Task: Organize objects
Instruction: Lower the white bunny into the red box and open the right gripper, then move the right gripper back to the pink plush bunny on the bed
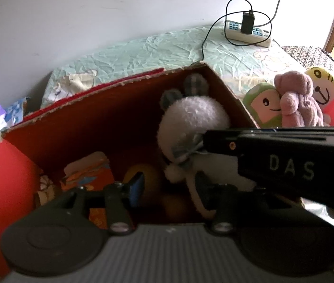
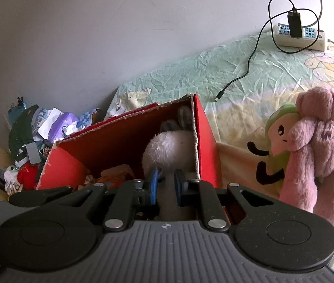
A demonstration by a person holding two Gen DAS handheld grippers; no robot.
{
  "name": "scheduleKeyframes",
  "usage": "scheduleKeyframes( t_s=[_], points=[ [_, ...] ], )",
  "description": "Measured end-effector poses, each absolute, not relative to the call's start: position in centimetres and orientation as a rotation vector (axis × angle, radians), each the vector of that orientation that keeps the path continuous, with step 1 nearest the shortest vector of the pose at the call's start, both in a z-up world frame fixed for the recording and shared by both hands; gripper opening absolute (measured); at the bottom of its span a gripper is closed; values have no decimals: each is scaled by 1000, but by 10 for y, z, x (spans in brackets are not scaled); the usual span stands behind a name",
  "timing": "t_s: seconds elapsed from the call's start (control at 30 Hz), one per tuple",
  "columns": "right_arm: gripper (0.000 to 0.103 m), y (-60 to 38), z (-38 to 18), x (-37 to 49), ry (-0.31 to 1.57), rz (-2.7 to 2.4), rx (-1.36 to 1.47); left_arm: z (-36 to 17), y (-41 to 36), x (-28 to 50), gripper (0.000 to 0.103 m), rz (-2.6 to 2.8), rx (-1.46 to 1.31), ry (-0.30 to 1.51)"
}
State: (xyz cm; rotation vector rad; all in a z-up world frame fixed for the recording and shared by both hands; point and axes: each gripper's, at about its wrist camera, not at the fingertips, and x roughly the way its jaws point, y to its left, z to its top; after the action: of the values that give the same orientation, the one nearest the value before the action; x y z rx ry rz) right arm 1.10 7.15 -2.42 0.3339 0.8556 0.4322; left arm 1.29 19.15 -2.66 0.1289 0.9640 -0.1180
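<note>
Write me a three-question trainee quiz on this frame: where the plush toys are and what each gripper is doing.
1. True or false: the pink plush lies inside the red box.
2. The right gripper holds: A) the white plush; B) the charger; C) the green plush.
3. Fill in: the jaws of the left gripper, which is over the box, stand ___.

Key: 1 false, it is outside the box, on the bed; 2 A; 3 open.
</note>
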Motion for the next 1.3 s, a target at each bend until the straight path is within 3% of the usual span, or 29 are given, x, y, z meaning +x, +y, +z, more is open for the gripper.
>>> scheduleKeyframes(
  t_s=[0.23,0.7,0.8,0.87,1.3],
  points=[
    [24,66,-20,4,852,444,366,-23,193,9,52,-107,121,966],
    [28,44,-12,-22,800,493,471,-7,190,-10,52,-68,118,957],
    [28,37,-12,-24,795,515,485,-4,186,-14,56,-31,128,959],
    [28,32,-11,-25,793,533,490,0,183,-18,67,-7,140,949],
    [28,-24,-6,-17,804,655,496,20,137,-30,79,175,163,934]
  ],
)
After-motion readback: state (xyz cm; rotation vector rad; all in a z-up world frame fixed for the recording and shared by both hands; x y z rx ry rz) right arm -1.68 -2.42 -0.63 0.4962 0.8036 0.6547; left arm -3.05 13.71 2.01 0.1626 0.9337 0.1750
